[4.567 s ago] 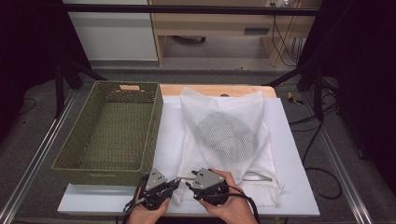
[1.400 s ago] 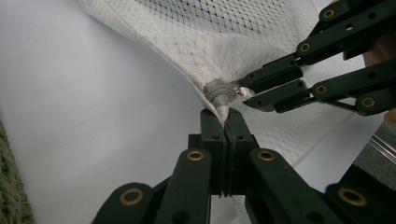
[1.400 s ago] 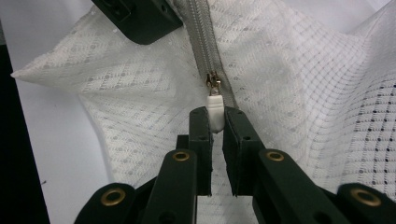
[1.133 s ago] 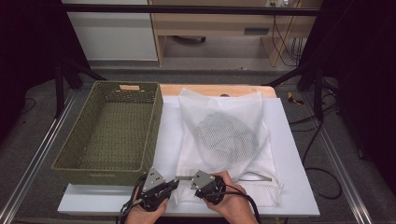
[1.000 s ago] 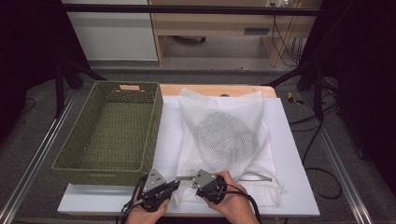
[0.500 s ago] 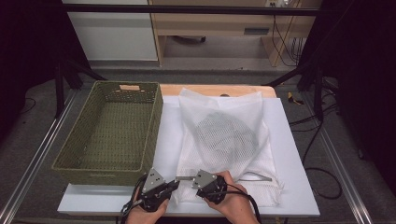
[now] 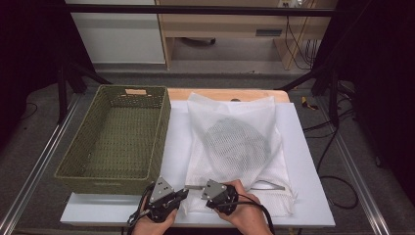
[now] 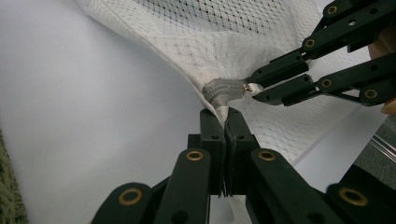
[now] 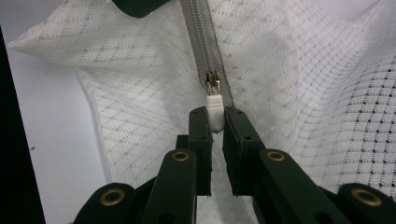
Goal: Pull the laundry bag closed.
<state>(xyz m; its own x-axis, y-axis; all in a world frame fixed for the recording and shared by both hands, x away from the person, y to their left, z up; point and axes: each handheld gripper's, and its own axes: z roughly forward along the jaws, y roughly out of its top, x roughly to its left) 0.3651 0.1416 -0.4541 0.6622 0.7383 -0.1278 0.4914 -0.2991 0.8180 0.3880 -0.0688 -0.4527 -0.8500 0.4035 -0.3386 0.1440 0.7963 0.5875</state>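
A white mesh laundry bag (image 7: 237, 147) with a dark round item inside lies on the white table top (image 7: 306, 161). My left gripper (image 8: 226, 119) is shut on the bag's near corner fabric, just below the end of the grey zipper (image 8: 223, 91). My right gripper (image 9: 215, 116) is shut on the white zipper pull (image 9: 215, 108), with the grey zipper tape (image 9: 203, 42) running away from it. In the high view the left gripper (image 7: 182, 193) and the right gripper (image 7: 201, 189) meet tip to tip at the bag's near left corner.
A green woven basket (image 7: 98, 171) stands to the left of the bag, its near wall close to my left hand. The table's front edge (image 7: 195, 223) runs just under both hands. Black stands and cables are on the floor to the right.
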